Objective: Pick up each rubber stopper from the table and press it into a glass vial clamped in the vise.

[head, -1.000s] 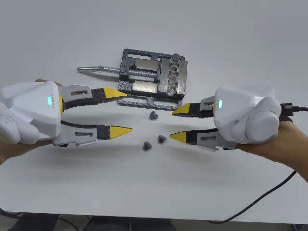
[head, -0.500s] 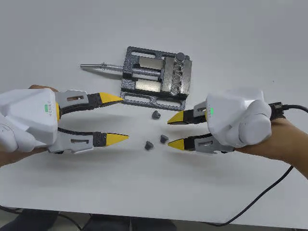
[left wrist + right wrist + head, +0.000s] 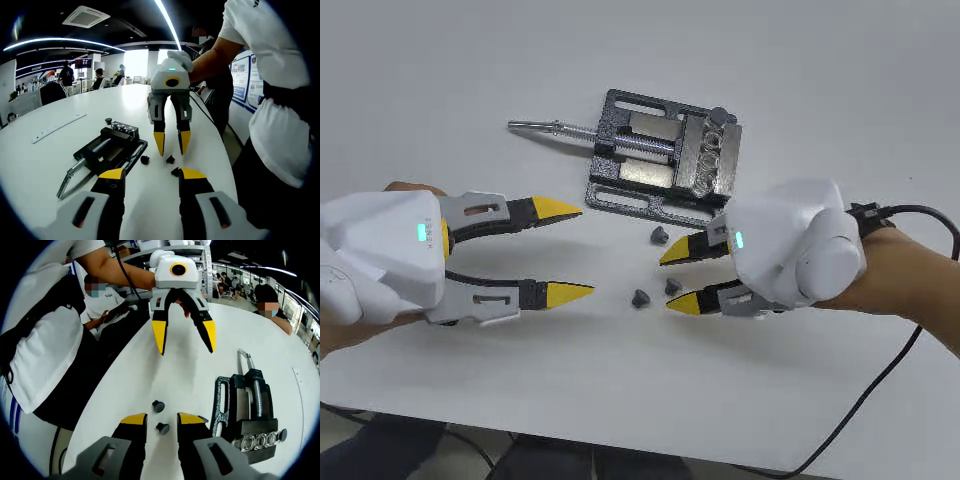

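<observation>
Right claw (image 3: 669, 280) low, jaws apart around one rubber stopper (image 3: 673, 287).

A long white bench (image 3: 620, 60) curves away through an open-plan office. A black cable (image 3: 920, 208) runs across it on the right and drops over its near edge. In the left gripper view a pale ruler (image 3: 59, 127) lies flat on the bench, and beyond it people (image 3: 66, 76) stand and sit near a dark chair (image 3: 52, 92). Bright light strips (image 3: 167, 20) run overhead beside a square air vent (image 3: 86, 16), and posters (image 3: 247, 70) hang on the wall. In the right gripper view a seated person in a white shirt (image 3: 97, 310) is beside the bench.
</observation>
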Demonstrator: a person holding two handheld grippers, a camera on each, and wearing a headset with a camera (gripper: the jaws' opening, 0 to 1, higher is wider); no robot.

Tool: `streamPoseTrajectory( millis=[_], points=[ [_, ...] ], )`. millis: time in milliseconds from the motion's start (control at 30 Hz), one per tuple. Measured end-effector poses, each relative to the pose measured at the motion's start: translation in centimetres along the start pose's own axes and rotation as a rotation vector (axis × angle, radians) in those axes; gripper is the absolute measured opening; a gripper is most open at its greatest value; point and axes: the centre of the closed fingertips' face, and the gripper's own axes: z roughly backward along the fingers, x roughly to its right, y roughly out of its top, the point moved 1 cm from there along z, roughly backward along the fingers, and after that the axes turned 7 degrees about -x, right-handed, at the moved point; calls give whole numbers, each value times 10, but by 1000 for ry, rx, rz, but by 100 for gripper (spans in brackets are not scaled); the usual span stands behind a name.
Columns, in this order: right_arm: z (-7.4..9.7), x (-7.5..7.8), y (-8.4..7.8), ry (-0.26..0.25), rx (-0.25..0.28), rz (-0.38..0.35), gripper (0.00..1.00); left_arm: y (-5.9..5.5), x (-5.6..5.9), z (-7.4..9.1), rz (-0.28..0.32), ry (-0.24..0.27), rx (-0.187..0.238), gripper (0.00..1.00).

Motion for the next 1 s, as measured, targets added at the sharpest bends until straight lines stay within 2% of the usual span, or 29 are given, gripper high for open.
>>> streamPoseTrajectory(
  millis=[67, 133, 567, 1000],
  points=[
    [-3, -5, 2, 36, 2, 50, 25, 0, 2, 1, 5, 6, 2, 40],
    [-6, -6, 5, 35, 13, 105, 27, -1, 3, 1, 8, 10, 2, 40],
    [-15, -2, 3, 67, -14, 182, 22, -3, 8, 4, 22, 32, 3, 40],
    [-21, -2, 5, 109, -24, 302, 19, -4, 10, 2, 27, 38, 1, 39]
  ],
)
